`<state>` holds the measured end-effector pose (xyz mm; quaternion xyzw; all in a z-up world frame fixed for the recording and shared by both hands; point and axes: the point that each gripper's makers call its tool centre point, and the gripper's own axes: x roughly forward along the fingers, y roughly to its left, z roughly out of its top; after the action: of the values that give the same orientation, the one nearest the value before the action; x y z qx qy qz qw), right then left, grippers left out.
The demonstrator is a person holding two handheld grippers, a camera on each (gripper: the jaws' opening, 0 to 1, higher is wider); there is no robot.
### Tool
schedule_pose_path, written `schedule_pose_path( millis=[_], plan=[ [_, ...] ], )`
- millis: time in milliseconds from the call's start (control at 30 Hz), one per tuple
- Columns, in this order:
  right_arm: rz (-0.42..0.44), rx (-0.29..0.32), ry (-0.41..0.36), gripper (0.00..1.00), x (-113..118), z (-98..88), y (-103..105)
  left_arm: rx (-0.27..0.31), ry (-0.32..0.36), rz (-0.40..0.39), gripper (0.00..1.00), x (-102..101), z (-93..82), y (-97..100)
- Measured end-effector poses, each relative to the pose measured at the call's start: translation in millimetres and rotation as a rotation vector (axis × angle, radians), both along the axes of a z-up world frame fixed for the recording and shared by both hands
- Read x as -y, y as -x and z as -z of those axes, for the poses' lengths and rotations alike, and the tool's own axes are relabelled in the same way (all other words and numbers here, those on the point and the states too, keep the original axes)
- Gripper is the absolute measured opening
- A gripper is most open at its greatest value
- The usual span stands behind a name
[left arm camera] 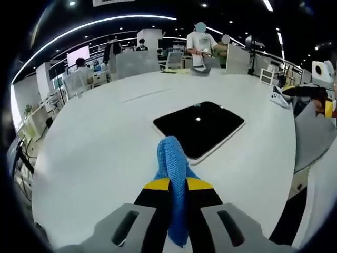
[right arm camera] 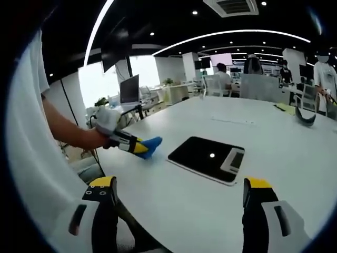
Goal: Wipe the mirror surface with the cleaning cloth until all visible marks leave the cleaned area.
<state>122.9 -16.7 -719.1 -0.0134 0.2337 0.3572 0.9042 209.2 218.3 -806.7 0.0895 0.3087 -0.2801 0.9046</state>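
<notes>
**Q:** Left gripper view — what do I have in hand, and how will it handle?

**A:** My left gripper is clenched on the cleaning cloth. It is blue, with a mesh-like weave, bunched into a loose fold that sticks out past my jaw tips and hangs down behind them. I judge it soft, light and limp: it will drape, not push, so I pinch it at the middle of the bunch, as I do now, and press a free fold flat onto the glass. The mirror lies flat on the white table, just ahead of the cloth and apart from it. It is a dark rounded rectangle with a pale rim, reflecting a ceiling light as one bright dot. I judge it stiff, smooth, probably breakable, and liable to slide under a hard stroke. Marks on it are too small to tell.

**Q:** Right gripper view?

**A:** My right gripper is released, jaws wide apart, grasping nothing, hovering over the near table edge. The mirror sits mid-table; a pale patch shows at one end, a reflection, I think. To its left, near but not touching, is the left gripper with the cloth at its tip. If the mirror skids, my free right jaws could steady its rim.
</notes>
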Motion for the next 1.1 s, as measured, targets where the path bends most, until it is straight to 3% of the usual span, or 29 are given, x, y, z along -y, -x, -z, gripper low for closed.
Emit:
schedule_pose_path(
  millis=[333, 1100],
  plan=[
    [0.017, -0.009, -0.004, 1.00, 4.4, 0.6, -7.6, 0.028, 0.013, -0.013, 0.07, 6.4, -9.2, -26.5],
    [0.045, -0.043, 0.003, 1.00, 6.6, 6.1, -12.5, 0.028, 0.035, -0.015, 0.07, 22.0, -12.0, -64.3]
  ],
)
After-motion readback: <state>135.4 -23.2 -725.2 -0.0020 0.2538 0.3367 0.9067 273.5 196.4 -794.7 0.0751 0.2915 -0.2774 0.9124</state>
